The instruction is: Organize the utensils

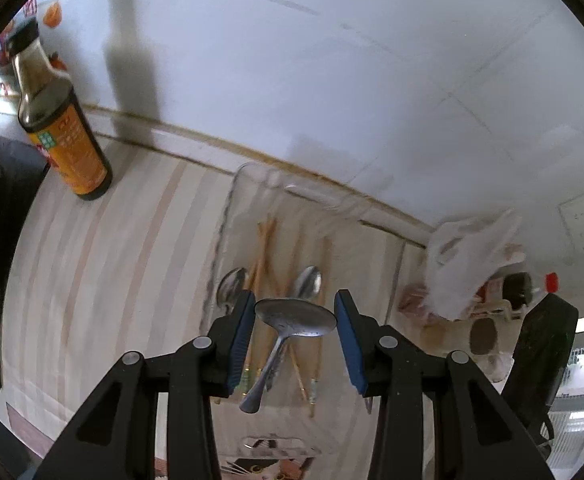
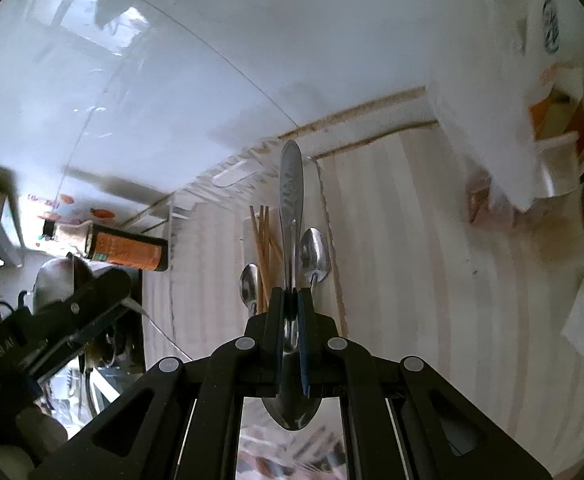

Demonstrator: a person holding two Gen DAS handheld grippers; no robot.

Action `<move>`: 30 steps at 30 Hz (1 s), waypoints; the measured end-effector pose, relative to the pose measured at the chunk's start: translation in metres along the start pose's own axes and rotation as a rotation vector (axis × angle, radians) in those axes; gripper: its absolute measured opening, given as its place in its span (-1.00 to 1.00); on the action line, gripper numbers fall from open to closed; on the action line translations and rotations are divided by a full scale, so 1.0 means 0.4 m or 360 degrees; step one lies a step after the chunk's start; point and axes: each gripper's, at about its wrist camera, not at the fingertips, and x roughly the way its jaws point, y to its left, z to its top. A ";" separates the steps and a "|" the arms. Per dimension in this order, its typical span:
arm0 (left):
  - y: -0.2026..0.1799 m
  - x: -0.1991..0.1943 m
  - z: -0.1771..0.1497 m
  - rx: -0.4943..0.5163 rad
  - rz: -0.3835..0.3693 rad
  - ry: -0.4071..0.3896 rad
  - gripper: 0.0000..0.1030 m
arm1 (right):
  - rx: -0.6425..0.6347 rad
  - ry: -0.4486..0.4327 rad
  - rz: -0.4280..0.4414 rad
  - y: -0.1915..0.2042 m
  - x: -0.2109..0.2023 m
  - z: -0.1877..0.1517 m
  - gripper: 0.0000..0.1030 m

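Observation:
A clear plastic tray (image 1: 227, 216) lies on the striped counter and holds wooden chopsticks (image 1: 265, 236) and two metal spoons (image 1: 310, 282). My left gripper (image 1: 296, 316) is open above the tray. A third metal spoon (image 1: 296, 316) sits between its fingers, bowl up, handle hanging down; neither pad presses it. My right gripper (image 2: 290, 304) is shut on a metal spoon (image 2: 290, 184) whose handle points forward over the tray (image 2: 227, 178), bowl behind the jaws. The chopsticks (image 2: 261, 236) and two spoons (image 2: 315, 252) also show below it.
A sauce bottle with an orange label (image 1: 67, 136) stands at the left of the counter. A white plastic bag (image 1: 468, 264) and jars sit at the right. The white tiled wall runs close behind the tray. The bottle (image 2: 123, 248) also shows in the right wrist view.

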 end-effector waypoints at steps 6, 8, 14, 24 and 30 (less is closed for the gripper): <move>0.029 0.035 0.005 -0.0037 -0.0007 0.0093 -0.26 | -0.0014 0.0033 -0.0017 0.017 0.038 0.004 -0.87; 0.030 0.034 0.003 -0.0035 0.0022 0.0119 -0.26 | -0.0039 0.0046 -0.0048 0.029 0.052 0.004 -0.86; 0.022 -0.015 -0.010 0.0101 0.0186 0.0009 -0.06 | -0.0086 0.0039 -0.0149 0.035 0.055 -0.007 -0.78; 0.056 -0.075 -0.106 0.0324 0.0589 -0.0230 0.41 | -0.0322 -0.0113 -0.0452 0.077 -0.024 -0.103 0.04; 0.096 -0.076 -0.164 0.0376 0.0600 -0.0249 0.89 | -0.0390 -0.0193 -0.0606 0.090 -0.049 -0.175 0.50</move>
